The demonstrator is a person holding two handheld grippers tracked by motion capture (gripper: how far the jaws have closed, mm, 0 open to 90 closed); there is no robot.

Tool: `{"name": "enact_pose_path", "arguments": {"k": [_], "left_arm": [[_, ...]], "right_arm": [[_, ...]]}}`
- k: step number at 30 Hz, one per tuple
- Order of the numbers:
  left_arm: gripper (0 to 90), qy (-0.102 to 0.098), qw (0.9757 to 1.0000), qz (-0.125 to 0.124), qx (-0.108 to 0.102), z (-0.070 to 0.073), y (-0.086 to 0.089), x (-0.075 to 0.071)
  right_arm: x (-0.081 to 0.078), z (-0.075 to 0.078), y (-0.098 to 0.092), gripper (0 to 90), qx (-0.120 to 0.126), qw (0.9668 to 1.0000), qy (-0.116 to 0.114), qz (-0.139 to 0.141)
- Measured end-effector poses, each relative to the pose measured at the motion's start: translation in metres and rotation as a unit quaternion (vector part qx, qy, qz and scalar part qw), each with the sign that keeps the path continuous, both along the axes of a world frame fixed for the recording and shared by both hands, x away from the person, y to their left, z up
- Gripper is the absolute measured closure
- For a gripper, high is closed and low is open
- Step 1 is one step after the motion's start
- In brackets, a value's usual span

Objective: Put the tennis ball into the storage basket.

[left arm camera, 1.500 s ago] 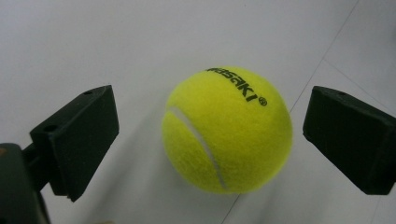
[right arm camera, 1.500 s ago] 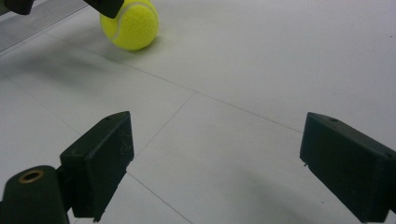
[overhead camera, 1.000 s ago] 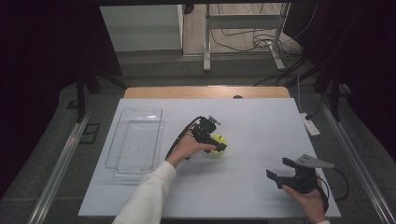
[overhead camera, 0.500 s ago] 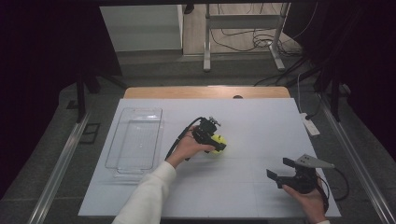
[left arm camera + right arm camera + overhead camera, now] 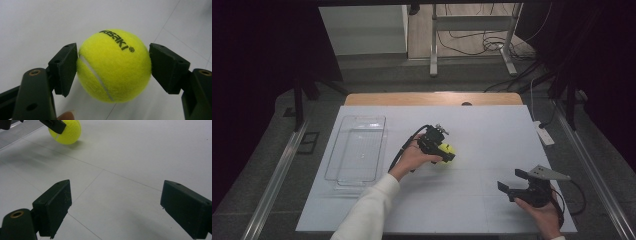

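A yellow tennis ball (image 5: 113,67) with black lettering rests on the white table (image 5: 482,135), left of its centre. My left gripper (image 5: 113,65) has one black pad pressed against each side of the ball and is shut on it. In the high view that gripper (image 5: 446,152) comes in from the left over the ball (image 5: 448,148), held by a hand in a white sleeve. My right gripper (image 5: 510,180) is near the front right of the table, open, with nothing between its jaws. In its own view the right gripper (image 5: 115,202) looks across bare table at the ball (image 5: 68,132) farther off.
A clear plastic tray (image 5: 332,165) lies on the left part of the table, well left of the ball. A small white device (image 5: 544,134) with a cable sits at the table's right edge. Metal rails run along both sides of the table.
My left gripper has slid slightly toward the near right over the ball and now holds it between its pads. The right gripper has stayed where it was.
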State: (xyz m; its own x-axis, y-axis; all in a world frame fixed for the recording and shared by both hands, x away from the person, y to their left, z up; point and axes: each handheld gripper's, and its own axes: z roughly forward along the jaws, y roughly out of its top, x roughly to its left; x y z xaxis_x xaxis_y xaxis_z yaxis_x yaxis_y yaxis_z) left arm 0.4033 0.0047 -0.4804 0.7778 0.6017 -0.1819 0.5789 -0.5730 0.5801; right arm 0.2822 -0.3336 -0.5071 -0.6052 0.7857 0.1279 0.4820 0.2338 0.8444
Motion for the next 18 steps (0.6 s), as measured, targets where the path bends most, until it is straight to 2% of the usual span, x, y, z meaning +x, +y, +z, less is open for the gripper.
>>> {"name": "enact_pose_path", "arguments": {"k": [18], "left_arm": [[27.0, -0.025, 0.9994, -0.008, -0.02, 0.012, 0.005, -0.012]], "right_arm": [[0.0, 0.0, 0.0, 10.5, 0.0, 1.0, -0.001, 0.0]]}}
